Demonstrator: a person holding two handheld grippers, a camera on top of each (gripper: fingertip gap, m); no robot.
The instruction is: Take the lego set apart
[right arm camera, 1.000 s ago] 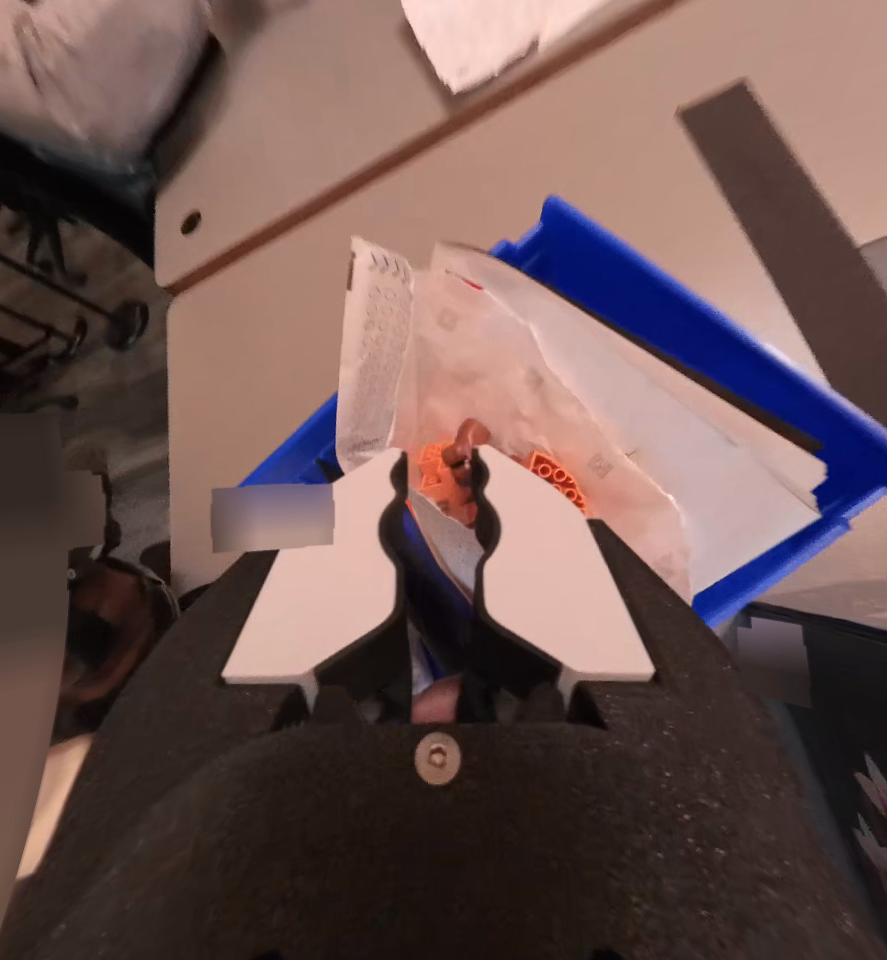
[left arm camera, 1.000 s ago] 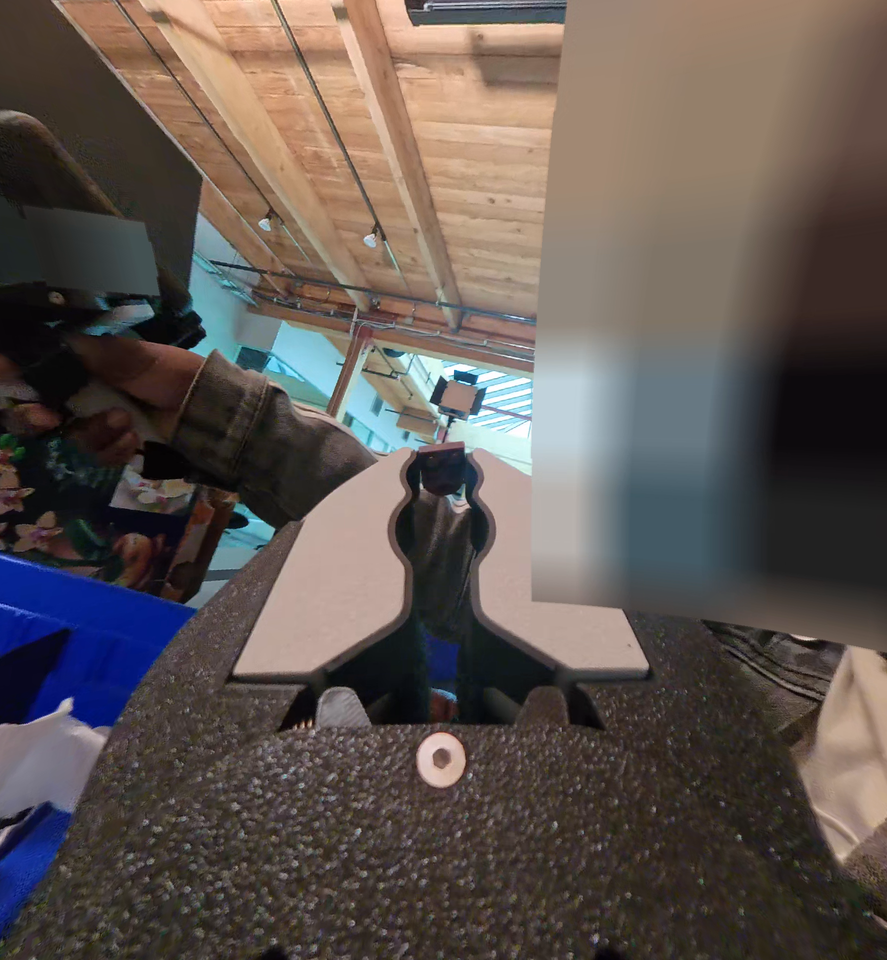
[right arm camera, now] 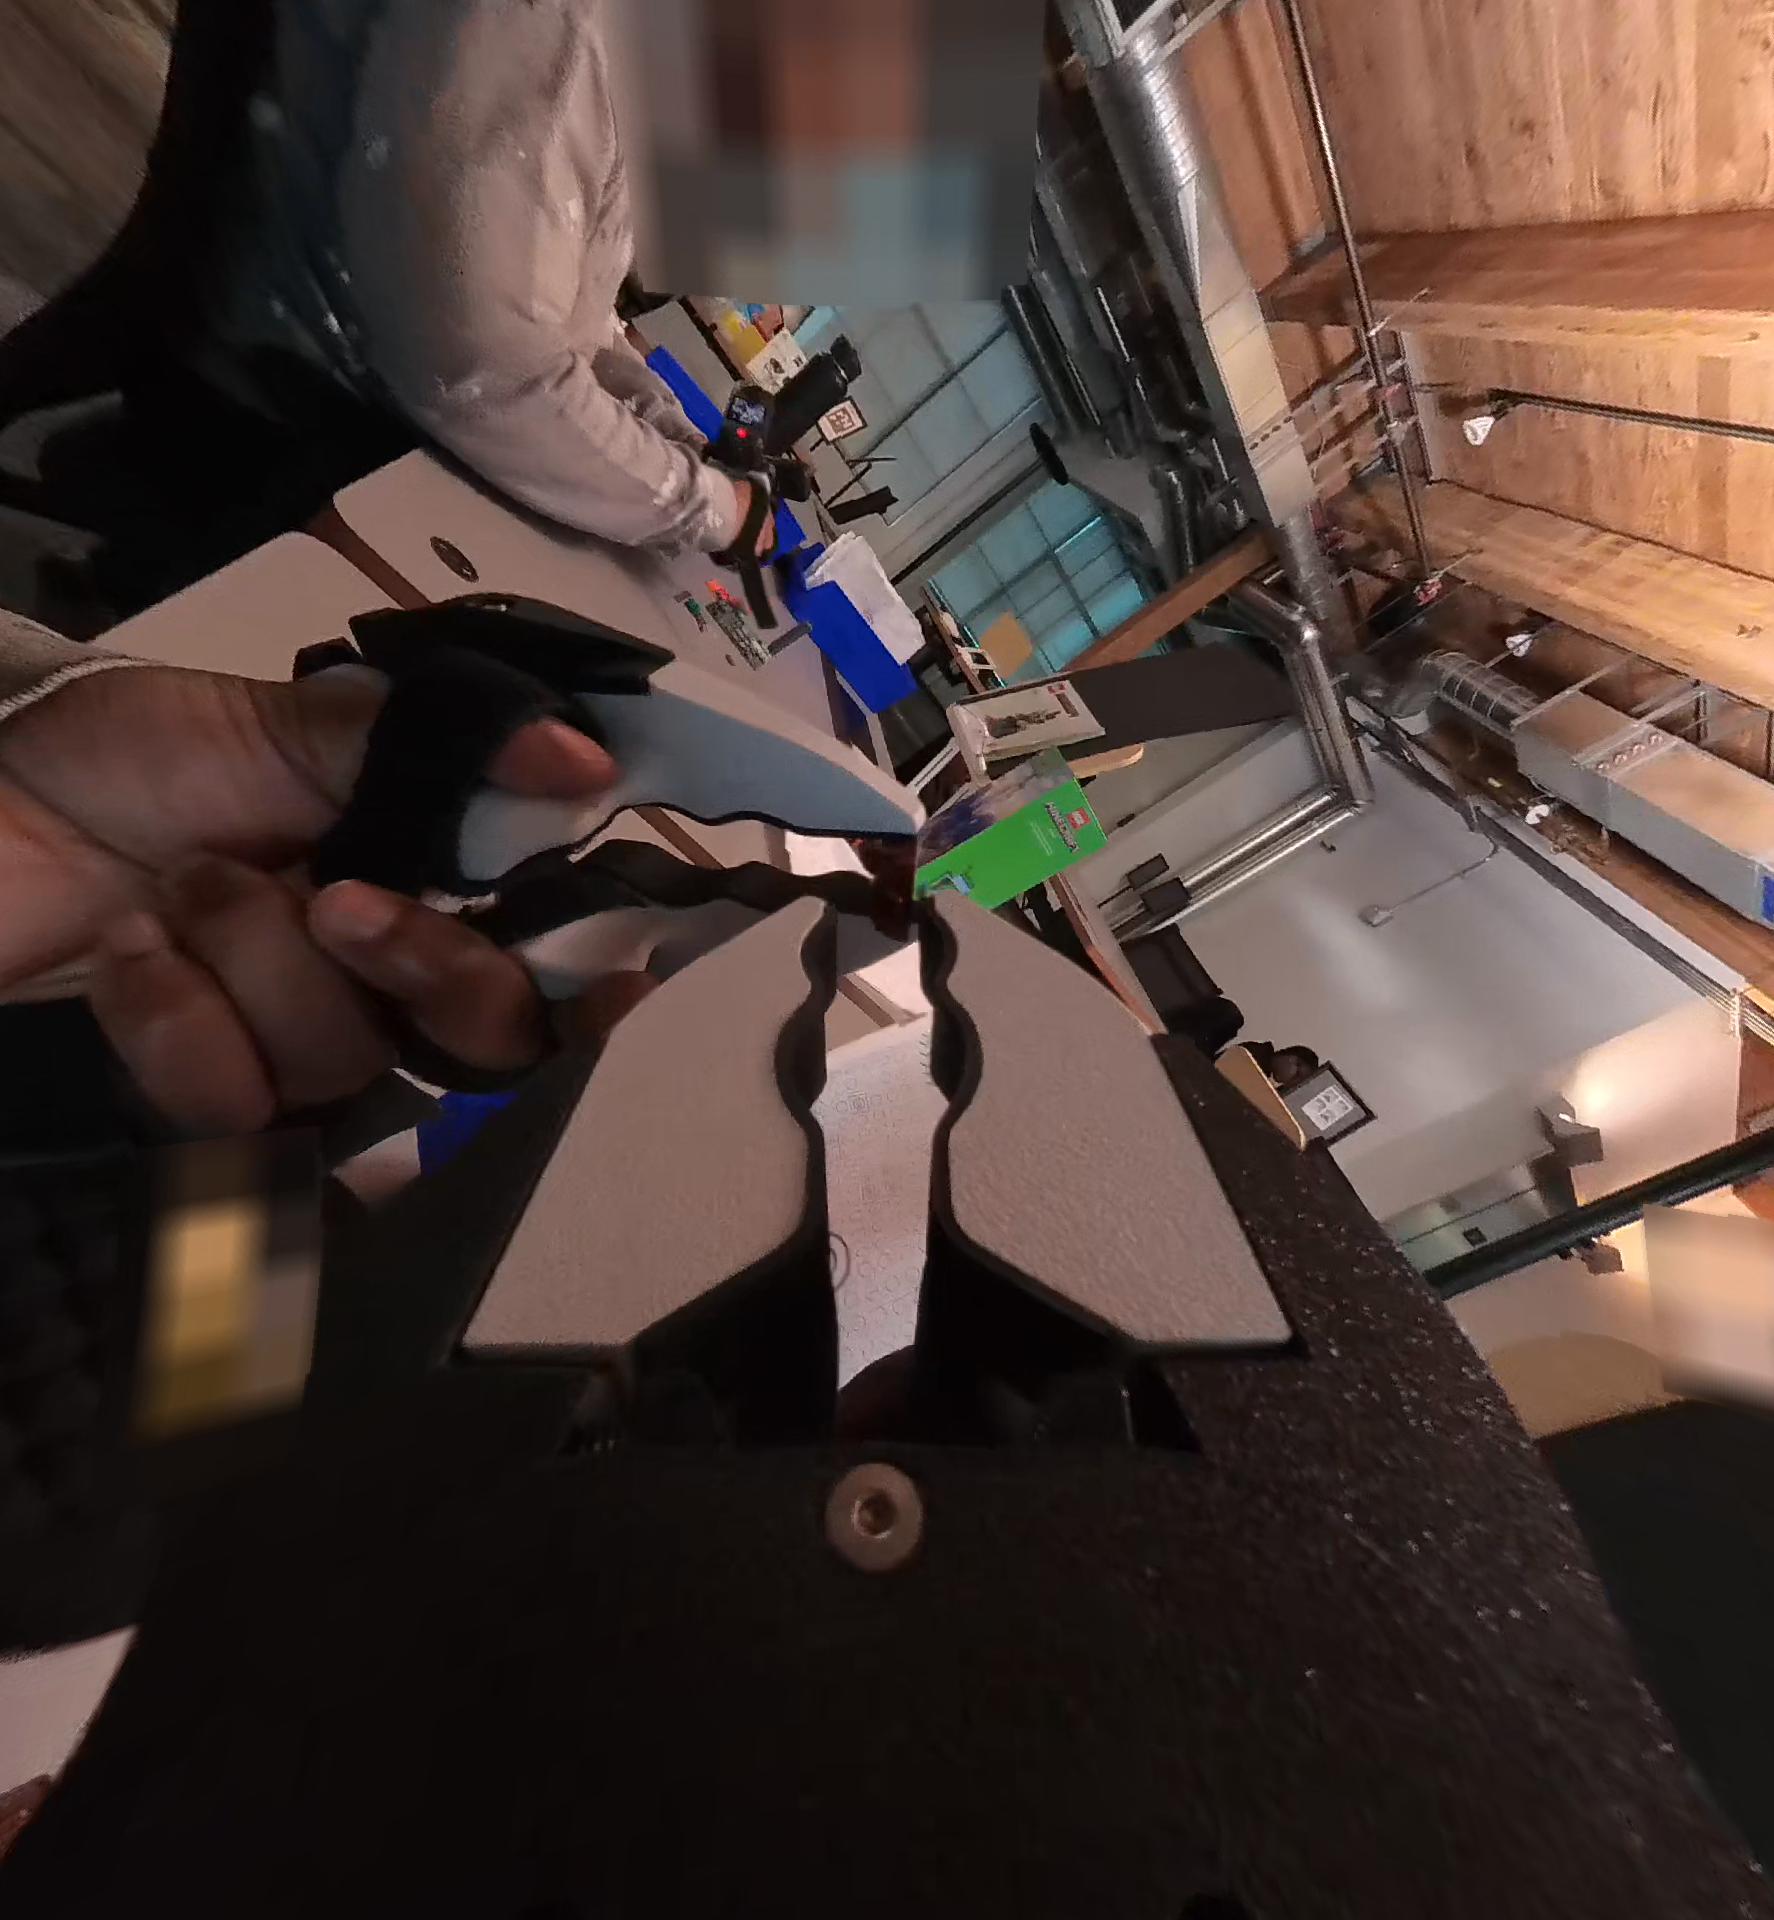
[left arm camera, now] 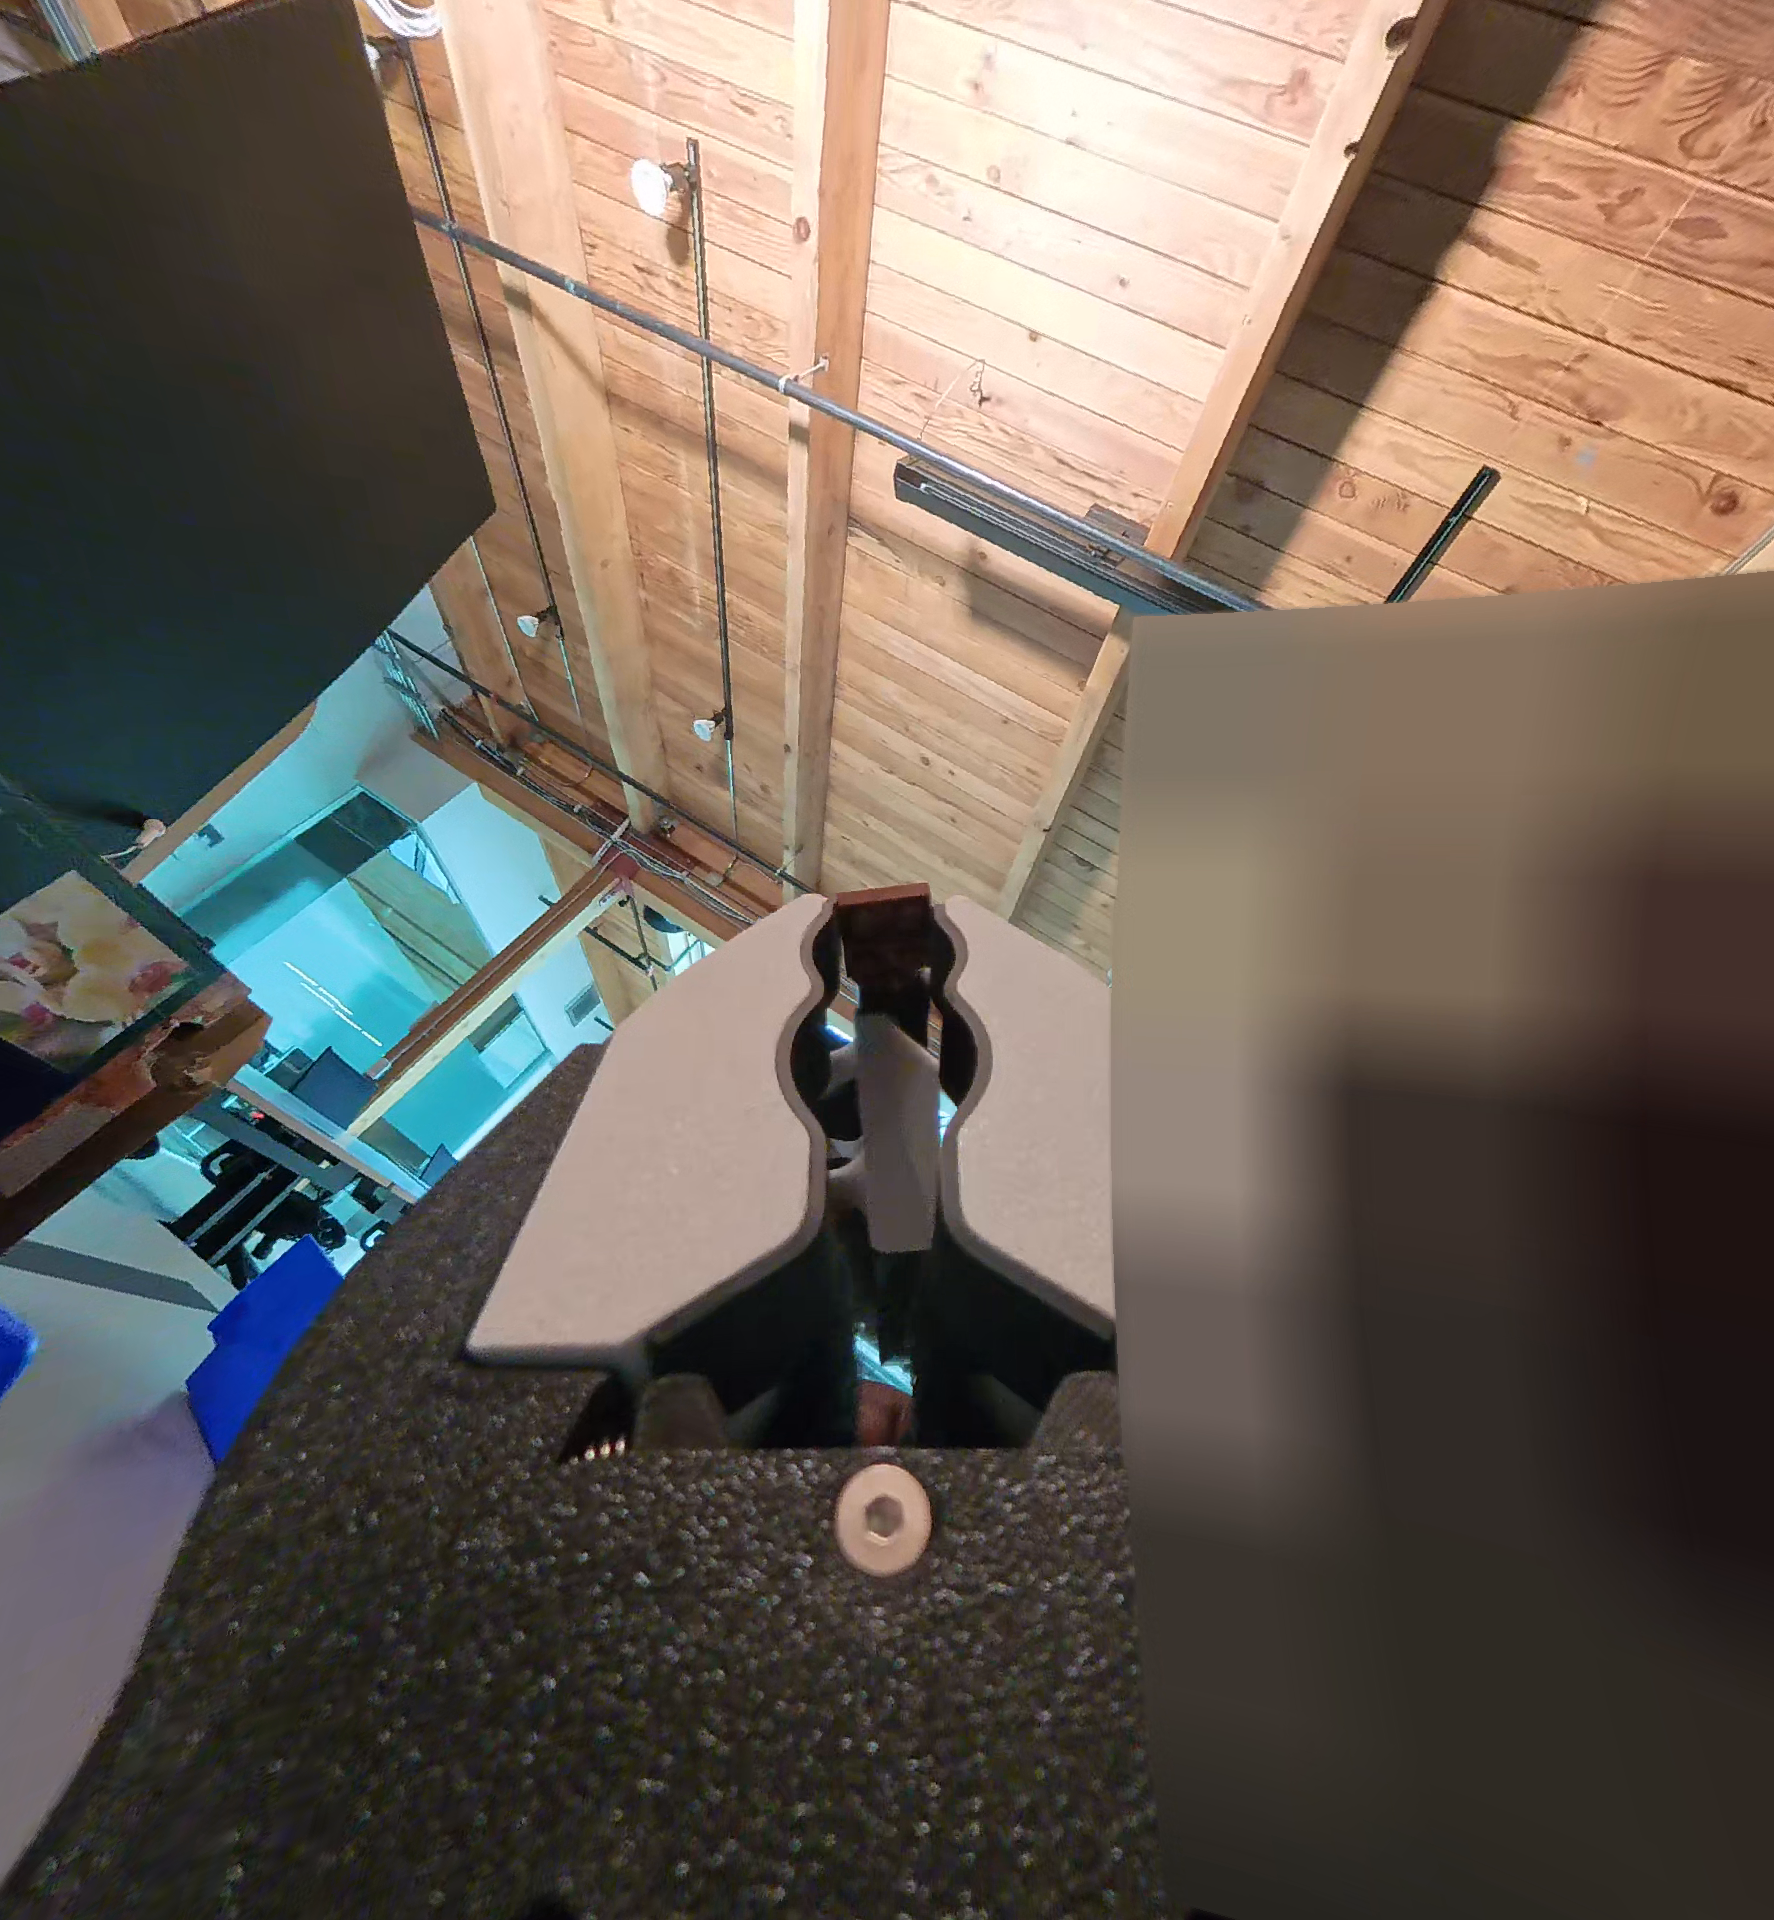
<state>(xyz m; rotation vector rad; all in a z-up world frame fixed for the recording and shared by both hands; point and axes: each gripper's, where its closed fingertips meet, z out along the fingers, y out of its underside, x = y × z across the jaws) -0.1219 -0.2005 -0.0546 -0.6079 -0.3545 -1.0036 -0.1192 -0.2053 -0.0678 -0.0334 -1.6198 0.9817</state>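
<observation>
My left gripper (left arm camera: 881,920) points up at the wooden ceiling and is shut on a small brown lego piece (left arm camera: 881,930). In the right wrist view a hand holds the left gripper (right arm camera: 888,862) at the left, its tips meeting mine. My right gripper (right arm camera: 878,909) is nearly closed, its tips on either side of the same brown lego piece (right arm camera: 888,899), apparently gripping it. Most of the piece is hidden between the fingers.
A black box (left arm camera: 166,395) and a flower-printed box (left arm camera: 62,987) stand at the left, with a blue bin (left arm camera: 259,1340) below. A green lego box (right arm camera: 1013,836) stands behind the tips. Another person (right arm camera: 550,343) works at a far table with blue bins (right arm camera: 862,644). My two grippers' fingertips are within a few centimetres of each other.
My right gripper has swung away from the blue bin and its bags up to the left gripper's tips. My left gripper has tilted further toward the ceiling, still holding the brown piece.
</observation>
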